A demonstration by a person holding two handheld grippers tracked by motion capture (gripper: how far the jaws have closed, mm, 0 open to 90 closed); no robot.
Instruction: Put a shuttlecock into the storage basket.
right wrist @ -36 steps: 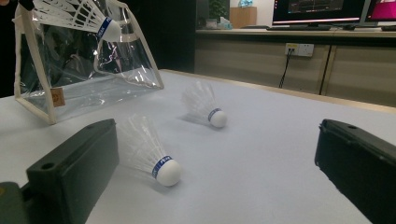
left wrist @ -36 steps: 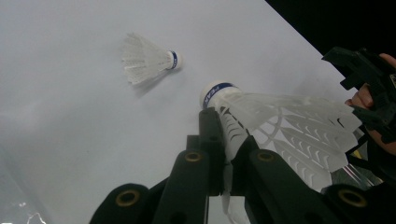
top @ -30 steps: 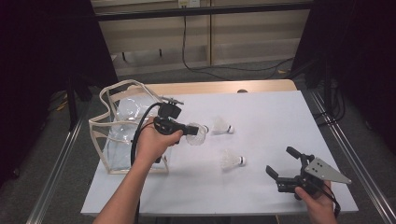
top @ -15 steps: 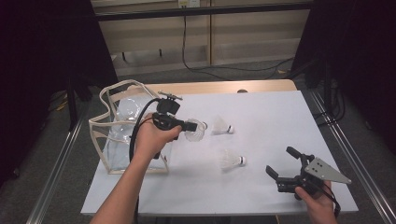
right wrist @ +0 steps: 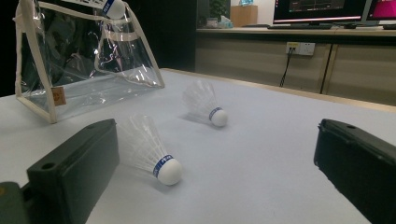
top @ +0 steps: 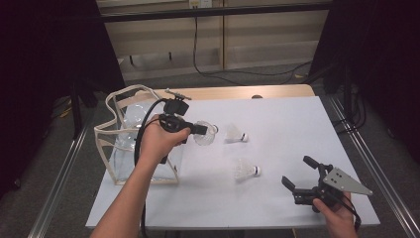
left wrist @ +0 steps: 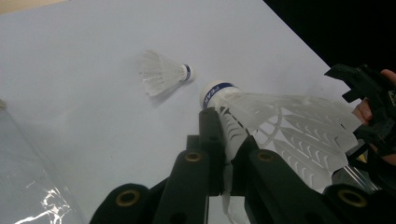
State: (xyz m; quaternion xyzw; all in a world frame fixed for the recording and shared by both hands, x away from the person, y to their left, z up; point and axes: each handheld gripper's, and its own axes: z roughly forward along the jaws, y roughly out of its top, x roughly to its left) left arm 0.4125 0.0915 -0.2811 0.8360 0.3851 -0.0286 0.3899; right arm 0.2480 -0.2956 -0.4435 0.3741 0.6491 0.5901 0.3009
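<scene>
The tabletop [top: 277, 198] is a pale, plain bluish white, with a strip of light wood along its far edge. Both claws are matt black: the left claw [top: 202, 130] has brass-coloured rivets on its jaws in the left gripper view, and the right claw [top: 301, 173] carries a grey three-cornered plate. The held shuttlecock [left wrist: 280, 123] has a white, ribbed, net-patterned skirt, a white cork and a dark blue band with white lettering. The two shuttlecocks lying on the tabletop, the nearer shuttlecock [top: 246, 171] and the farther shuttlecock [top: 235, 134], have white feathers, white corks and blue bands. The bag [top: 121, 148] is clear plastic with cream trim and a small orange-brown label.
</scene>
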